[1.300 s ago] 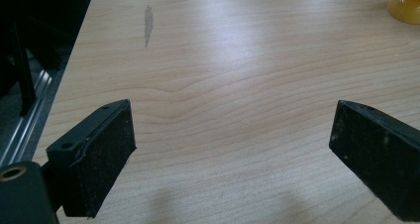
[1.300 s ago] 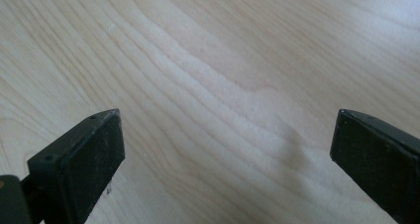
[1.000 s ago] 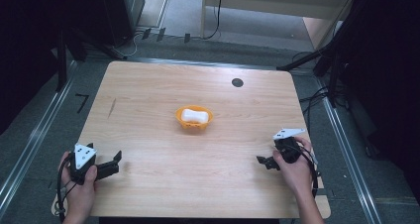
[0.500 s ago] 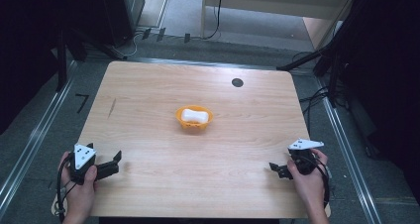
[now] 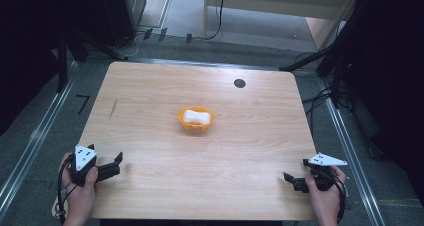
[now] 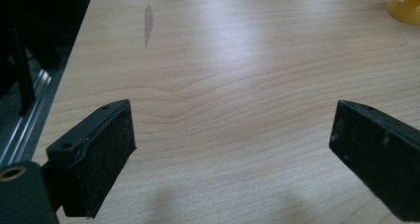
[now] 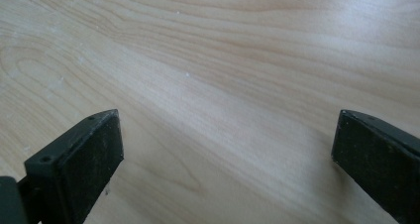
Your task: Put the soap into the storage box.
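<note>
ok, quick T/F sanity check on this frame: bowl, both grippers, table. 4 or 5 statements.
1. The orange bowl holds a white object. True.
2. The left gripper is shut on the bowl. False: its jaws are wide apart over bare table, the bowl far off.
3. The right gripper is open and empty. True.
4. The bowl sits at the table's near edge. False: it is near the middle.
5. A dark round spot lies beyond the bowl. True.
</note>
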### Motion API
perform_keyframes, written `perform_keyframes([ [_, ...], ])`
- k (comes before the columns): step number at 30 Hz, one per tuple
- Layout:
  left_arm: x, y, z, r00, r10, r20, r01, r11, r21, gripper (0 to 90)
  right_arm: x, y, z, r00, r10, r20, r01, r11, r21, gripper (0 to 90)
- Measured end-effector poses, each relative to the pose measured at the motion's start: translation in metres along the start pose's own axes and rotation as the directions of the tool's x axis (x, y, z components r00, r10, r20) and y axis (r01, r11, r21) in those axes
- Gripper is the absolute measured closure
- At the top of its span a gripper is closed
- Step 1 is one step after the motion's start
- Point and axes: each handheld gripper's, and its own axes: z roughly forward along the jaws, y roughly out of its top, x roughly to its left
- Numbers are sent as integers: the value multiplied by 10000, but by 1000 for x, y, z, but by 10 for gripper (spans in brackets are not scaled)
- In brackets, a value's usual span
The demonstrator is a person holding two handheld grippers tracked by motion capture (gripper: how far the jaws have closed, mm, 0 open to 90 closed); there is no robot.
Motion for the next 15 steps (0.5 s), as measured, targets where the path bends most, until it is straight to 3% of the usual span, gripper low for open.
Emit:
perform_keyframes([
  [9,0,0,0,10000,21,10,-21,10000,31,41,-6,-20,-20,9995,299,97,-294,9988,-397,0],
  [15,0,0,1,10000,14,5,-14,10000,44,41,-2,-17,-23,9996,232,176,-217,9965,-806,0],
])
